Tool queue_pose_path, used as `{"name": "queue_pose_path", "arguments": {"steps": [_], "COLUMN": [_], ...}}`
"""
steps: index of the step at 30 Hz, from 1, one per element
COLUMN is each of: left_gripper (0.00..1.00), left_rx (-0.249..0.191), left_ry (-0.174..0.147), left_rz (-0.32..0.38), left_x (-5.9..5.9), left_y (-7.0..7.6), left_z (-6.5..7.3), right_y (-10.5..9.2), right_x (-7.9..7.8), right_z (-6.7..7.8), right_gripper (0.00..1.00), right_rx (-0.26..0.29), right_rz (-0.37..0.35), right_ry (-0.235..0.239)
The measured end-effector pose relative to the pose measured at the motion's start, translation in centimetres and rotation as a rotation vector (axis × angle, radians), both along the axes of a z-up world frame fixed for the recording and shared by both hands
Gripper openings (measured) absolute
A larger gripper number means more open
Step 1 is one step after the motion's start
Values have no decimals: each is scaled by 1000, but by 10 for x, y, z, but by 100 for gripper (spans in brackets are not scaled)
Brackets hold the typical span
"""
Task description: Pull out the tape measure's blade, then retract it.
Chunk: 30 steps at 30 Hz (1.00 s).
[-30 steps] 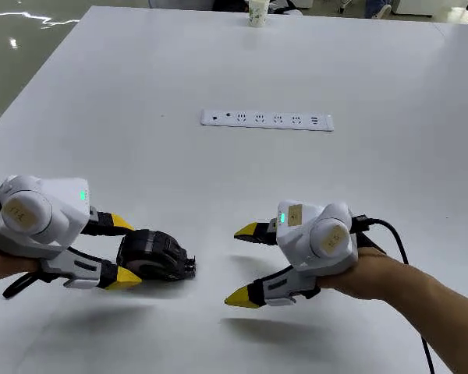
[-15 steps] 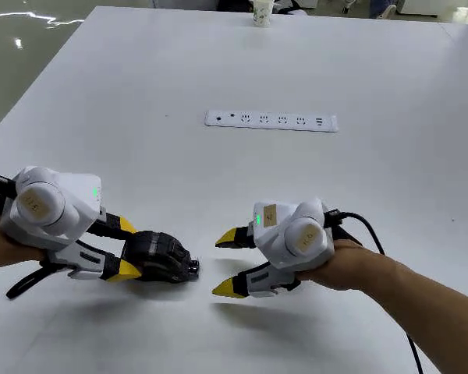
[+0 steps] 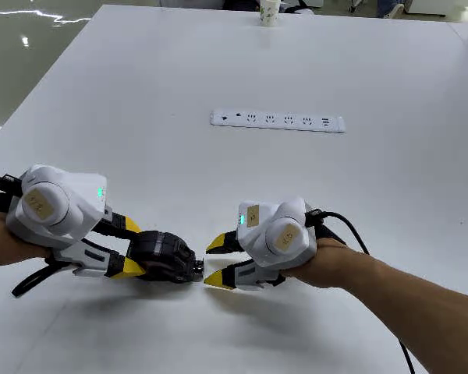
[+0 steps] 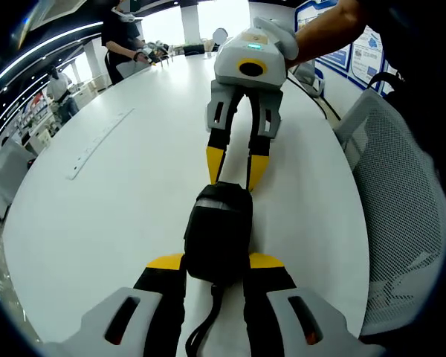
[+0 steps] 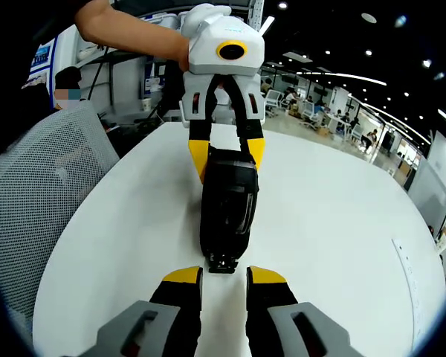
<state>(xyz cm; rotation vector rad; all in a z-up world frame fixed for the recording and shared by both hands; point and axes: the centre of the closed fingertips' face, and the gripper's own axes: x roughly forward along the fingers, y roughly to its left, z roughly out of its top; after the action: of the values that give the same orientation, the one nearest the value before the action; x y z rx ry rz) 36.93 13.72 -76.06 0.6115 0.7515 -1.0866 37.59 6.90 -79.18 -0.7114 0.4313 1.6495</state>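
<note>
Black and chunky, the tape measure [image 3: 160,255] lies on the white worktop [image 3: 218,62] near its front edge, low and left of centre in the head view. The left gripper [image 3: 132,248] is clamped on it: its two yellow-tipped jaws press against the sides of the case at the rear, and in the left gripper view the case stands straight out from between them. The blade's end hook sits at the front of the case, pointing away from the left gripper, with no length of blade drawn out.

Facing it from the other side, the right gripper [image 3: 212,263] has its jaws spread apart and grasps nothing. Its yellow tips are just beside the hook end of the tape measure, one to either side of the line of the case. In the right gripper view the hook lies just ahead of the gap between the jaws, and whether it touches them I cannot tell.

Further back on the worktop, well apart from both grippers, a white power strip [image 3: 278,121] lies flat, and a paper cup [image 3: 270,11] stands near the far edge
</note>
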Motion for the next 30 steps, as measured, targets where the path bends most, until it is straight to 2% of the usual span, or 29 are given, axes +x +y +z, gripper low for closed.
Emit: {"name": "queue_pose_path", "arguments": {"steps": [16, 30], "left_gripper": [24, 23], "left_rx": [-25, -43], "left_ry": [10, 20], "left_rz": [7, 22], "left_x": [-1, -1], "left_y": [1, 0], "left_z": [-1, -2], "right_y": [11, 11], "right_x": [-3, -4], "right_z": [-6, -8], "right_gripper": [12, 10], "right_rx": [-12, -23], "right_rz": [10, 4], "right_ry": [14, 13]}}
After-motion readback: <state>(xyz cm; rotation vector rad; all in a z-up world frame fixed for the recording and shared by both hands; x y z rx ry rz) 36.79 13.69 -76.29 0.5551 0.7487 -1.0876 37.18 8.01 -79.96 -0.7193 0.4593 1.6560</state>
